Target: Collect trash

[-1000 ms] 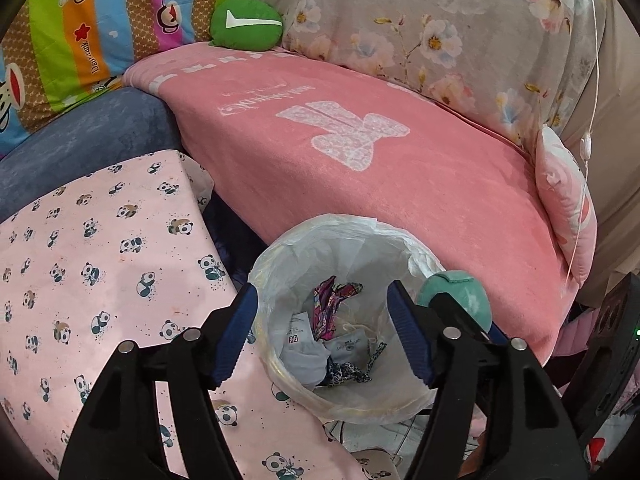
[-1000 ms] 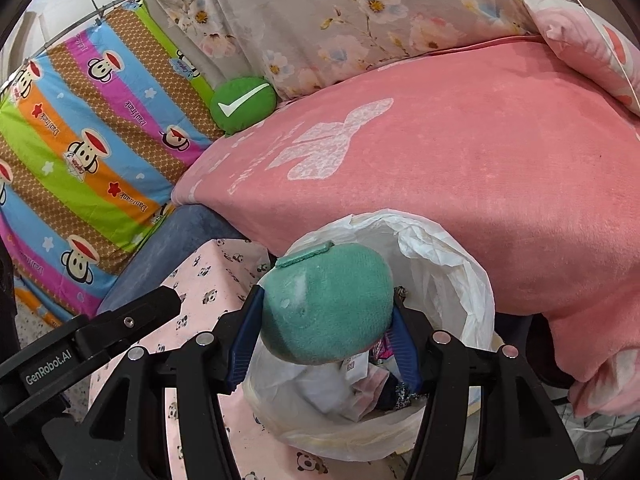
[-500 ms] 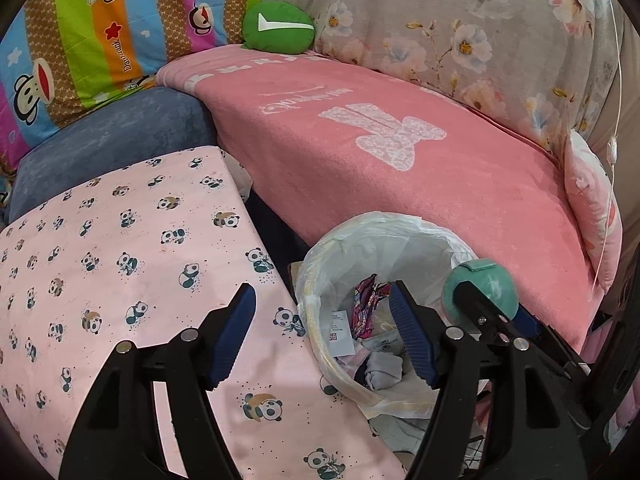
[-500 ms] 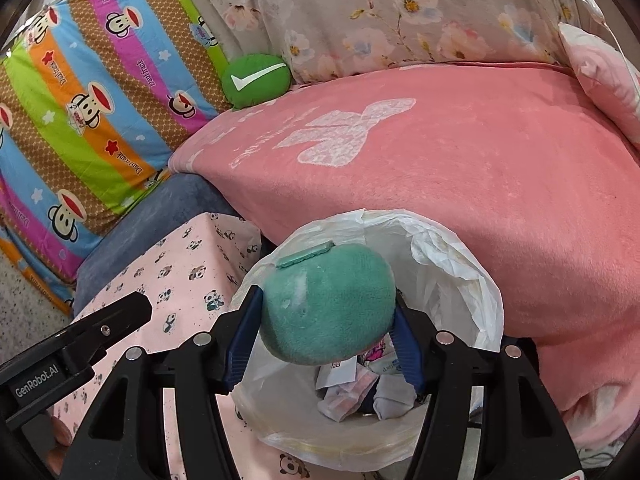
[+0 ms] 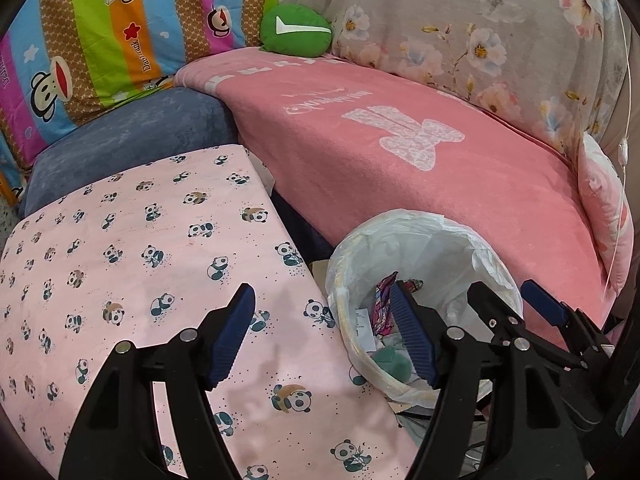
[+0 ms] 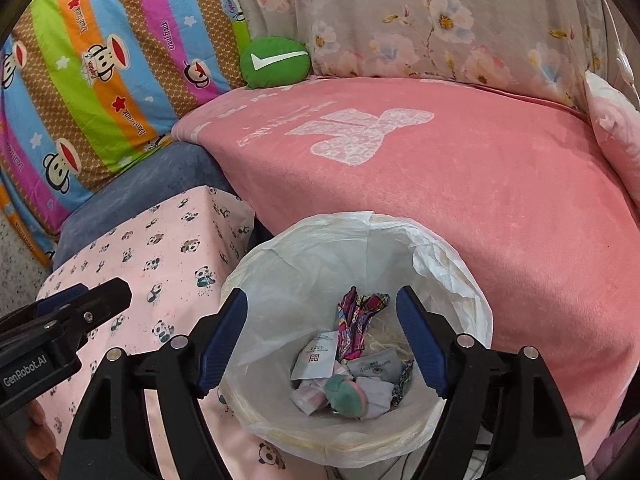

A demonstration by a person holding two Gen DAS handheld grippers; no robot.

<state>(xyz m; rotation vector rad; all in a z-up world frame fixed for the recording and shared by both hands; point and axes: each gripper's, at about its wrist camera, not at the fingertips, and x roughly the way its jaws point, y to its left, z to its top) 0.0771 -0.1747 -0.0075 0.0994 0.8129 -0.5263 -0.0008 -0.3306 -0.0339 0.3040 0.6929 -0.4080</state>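
Observation:
A trash bin lined with a white plastic bag stands between the pink sofa and the panda-print table; it also shows in the left wrist view. Inside lie wrappers, paper scraps and a teal-green soft ball, also seen in the left wrist view. My right gripper is open and empty, right above the bin's mouth. My left gripper is open and empty, over the table edge beside the bin. The right gripper shows in the left wrist view.
A pink panda-print table cover lies on the left. A pink blanket covers the sofa behind the bin, with a green check-mark cushion, a striped monkey-print cushion and a floral cover at the back.
My right gripper opened and the teal-green ball dropped into the bin. My left gripper moved left, away from the bin, over the table.

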